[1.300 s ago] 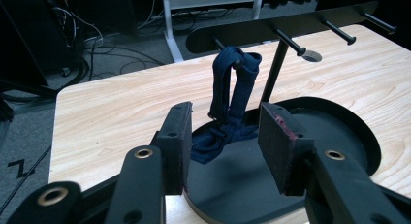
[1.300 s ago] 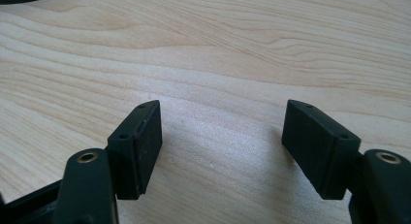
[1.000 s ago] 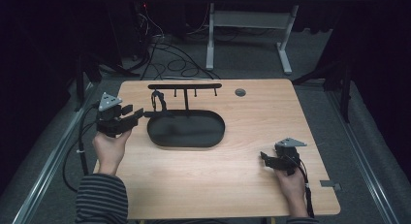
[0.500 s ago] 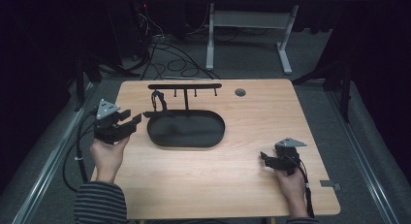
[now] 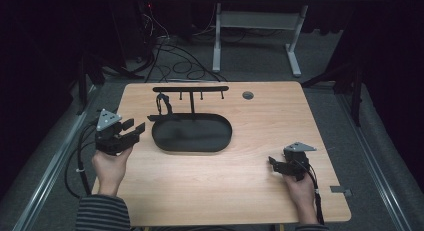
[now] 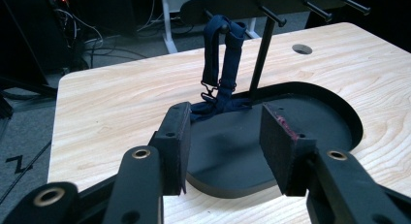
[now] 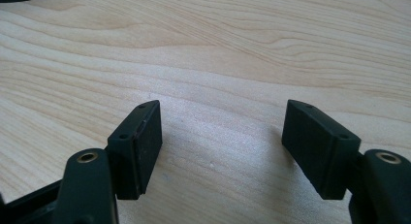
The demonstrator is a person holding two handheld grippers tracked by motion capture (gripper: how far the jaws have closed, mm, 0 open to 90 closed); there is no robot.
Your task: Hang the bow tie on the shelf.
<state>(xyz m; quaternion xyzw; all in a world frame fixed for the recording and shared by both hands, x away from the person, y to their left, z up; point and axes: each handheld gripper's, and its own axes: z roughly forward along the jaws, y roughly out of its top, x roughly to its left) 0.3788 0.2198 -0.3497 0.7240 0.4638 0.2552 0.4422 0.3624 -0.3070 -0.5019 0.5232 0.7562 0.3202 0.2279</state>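
Nearest the person, the right gripper (image 5: 278, 163) rests on the pale wood-grain table (image 5: 210, 191), well right of the stand, jaws spread wide and empty. The left gripper (image 5: 134, 127) hovers just left of the stand's oval matte-black base (image 5: 192, 135), jaws moderately open, nothing between them. Beyond, a dark blue woven strap (image 6: 220, 64) hangs from a peg on the stand's crossbar (image 5: 190, 89), its tail pooled on the base. Likely an approach: next, advance and close on the strap.

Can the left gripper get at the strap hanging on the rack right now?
Probably yes: the left gripper has open, empty jaws aimed at the strap, with only the rack's flat base between them.
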